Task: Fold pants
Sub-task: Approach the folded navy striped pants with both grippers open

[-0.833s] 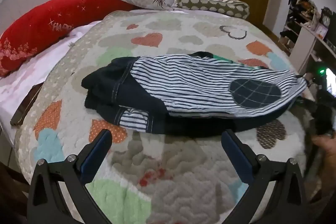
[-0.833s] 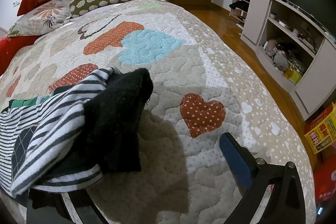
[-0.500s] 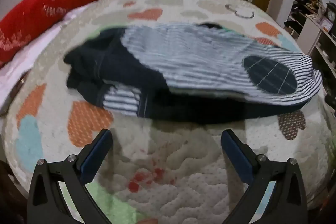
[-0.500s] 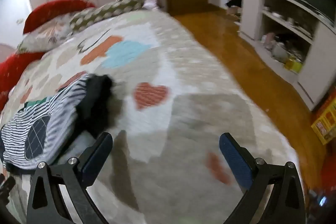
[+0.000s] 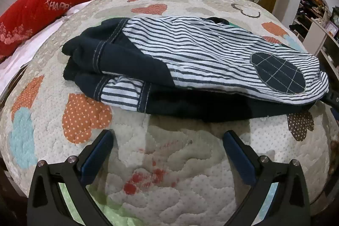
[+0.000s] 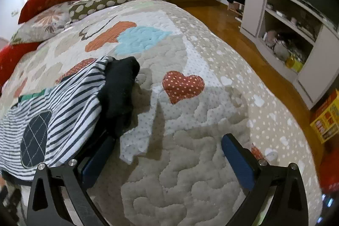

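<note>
Striped cotton with dark navy parts: the pants (image 5: 190, 69), lying folded in a flat bundle across the quilt (image 5: 169, 162) of the bed, near its foot end. Left claw (image 5: 167, 154) wide, nothing between the blue pads, hanging over bare quilt just in front of the bundle. Right claw (image 6: 167, 154) also wide and holding nothing, but with the striped end of the pants draped over its left finger (image 6: 97, 160). Best now, probably: slide that finger out low and slowly so as not to drag the top layer open, then press the bundle flat and square the edges. As for containers: open shelves (image 6: 292, 27) beside the bed, crowded with small things too blurred to name; a yellow box (image 6: 327, 115) on the floor, contents not visible.
</note>
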`<state>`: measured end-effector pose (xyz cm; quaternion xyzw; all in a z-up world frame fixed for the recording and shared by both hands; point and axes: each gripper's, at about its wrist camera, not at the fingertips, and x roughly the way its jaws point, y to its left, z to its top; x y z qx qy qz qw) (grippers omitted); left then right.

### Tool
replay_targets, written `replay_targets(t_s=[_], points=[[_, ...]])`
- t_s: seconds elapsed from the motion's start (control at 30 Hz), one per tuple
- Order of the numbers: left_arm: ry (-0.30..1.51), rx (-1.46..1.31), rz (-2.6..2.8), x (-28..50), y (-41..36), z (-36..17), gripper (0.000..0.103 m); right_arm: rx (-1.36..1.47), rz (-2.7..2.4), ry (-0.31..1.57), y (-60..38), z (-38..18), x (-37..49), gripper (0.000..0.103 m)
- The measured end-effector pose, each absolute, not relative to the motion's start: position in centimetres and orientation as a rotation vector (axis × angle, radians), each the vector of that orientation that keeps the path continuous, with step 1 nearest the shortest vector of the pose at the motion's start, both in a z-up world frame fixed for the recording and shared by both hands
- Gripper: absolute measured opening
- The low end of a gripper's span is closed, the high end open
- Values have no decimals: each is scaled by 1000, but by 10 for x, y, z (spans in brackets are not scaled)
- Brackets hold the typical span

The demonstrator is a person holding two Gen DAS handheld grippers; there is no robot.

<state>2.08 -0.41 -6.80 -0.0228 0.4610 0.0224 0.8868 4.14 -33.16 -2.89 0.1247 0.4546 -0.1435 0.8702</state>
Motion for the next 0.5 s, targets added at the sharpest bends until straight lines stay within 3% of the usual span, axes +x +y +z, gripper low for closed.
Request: replay_targets(t_s=[0.5], points=[[976,-156,-47,2,23,-41,103,209,-229,928,-322,-30,16,103]])
